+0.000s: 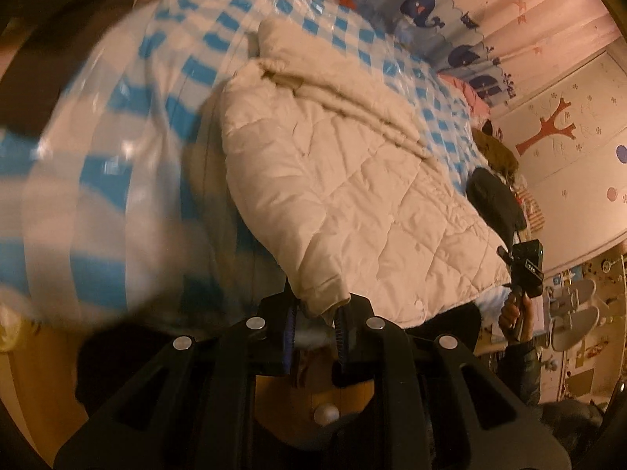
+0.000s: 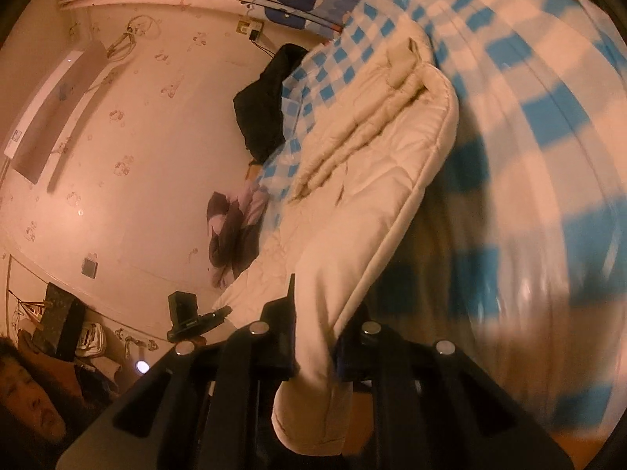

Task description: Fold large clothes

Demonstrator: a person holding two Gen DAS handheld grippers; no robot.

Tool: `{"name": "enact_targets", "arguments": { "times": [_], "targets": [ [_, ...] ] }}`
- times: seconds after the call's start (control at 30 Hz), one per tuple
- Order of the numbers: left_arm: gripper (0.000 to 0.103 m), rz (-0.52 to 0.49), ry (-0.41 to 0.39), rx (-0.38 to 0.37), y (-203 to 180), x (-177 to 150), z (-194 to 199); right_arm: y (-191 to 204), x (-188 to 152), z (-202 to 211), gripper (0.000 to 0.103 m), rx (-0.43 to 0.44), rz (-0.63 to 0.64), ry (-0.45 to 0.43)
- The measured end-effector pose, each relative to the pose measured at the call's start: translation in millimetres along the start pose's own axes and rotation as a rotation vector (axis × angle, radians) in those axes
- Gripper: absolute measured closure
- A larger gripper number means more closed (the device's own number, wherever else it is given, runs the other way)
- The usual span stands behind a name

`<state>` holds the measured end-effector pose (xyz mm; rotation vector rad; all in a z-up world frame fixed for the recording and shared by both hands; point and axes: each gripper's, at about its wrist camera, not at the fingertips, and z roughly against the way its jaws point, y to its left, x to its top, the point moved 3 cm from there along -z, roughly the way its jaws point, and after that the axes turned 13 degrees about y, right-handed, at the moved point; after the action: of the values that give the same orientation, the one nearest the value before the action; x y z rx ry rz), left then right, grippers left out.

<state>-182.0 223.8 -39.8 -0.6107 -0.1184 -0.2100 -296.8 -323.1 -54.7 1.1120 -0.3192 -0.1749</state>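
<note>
Left gripper (image 1: 316, 315): pinching a bottom corner of the cream quilted coat (image 1: 352, 180); the hem bunches between the two blue-lined pads, which stand close on the cloth.
Coat, left wrist view: spreads away from the jaws toward the far side, quilted side up, its folds heaped at the far end; its near edge hangs from the grip, its far part lies on the bed.
Bed cover (image 1: 219, 39): blue and white checks under a shiny clear sheet, to the left of the coat and beyond it; much of the left part is blurred.
Other tool, left wrist view: the right gripper (image 1: 523, 270) shows at the right edge of the coat, held in a hand (image 1: 513, 313); from here I cannot tell how its jaws stand.
Dark clothes (image 1: 493, 199): heaped at the right edge of the bed, just past the coat.
Right gripper (image 2: 317, 325): pressed together on a fold of the coat (image 2: 372, 180); the cloth runs through the jaws and a rounded end hangs below them, nearer the camera.
Coat, right wrist view: rises from the jaws up and to the far right, its piped edge on the right, the checked cover (image 2: 529, 90) beyond.
Left gripper, right wrist view (image 2: 188, 315): left of the coat's near edge, against the pale wall (image 2: 137, 156).
</note>
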Motion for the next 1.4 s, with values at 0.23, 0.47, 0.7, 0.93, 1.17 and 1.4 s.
{"name": "enact_targets", "arguments": {
  "times": [0.23, 0.47, 0.7, 0.93, 1.17, 1.4],
  "targets": [
    [0.073, 0.053, 0.100, 0.124, 37, -27, -10, -44, -28, 24, 0.075, -0.202, -0.118, 0.043],
    [0.045, 0.068, -0.169, 0.301, 29, 59, 50, 12, 99, 31, 0.038, -0.285, 0.051, -0.137],
    [0.041, -0.117, -0.282, 0.103, -51, 230, -53, 20, 271, -98, 0.037, -0.260, 0.132, -0.001],
    [0.041, -0.062, -0.068, 0.183, -26, 310, -192, -105, 320, -134, 0.092, -0.472, -0.104, 0.097],
    [0.036, -0.196, -0.220, 0.226, -63, 322, -140, -42, 333, -102, 0.037, -0.410, 0.078, -0.022],
    [0.019, -0.047, -0.172, 0.306, -21, 390, -190, -83, 383, -192, 0.042, -0.669, 0.083, 0.095]
  ]
}}
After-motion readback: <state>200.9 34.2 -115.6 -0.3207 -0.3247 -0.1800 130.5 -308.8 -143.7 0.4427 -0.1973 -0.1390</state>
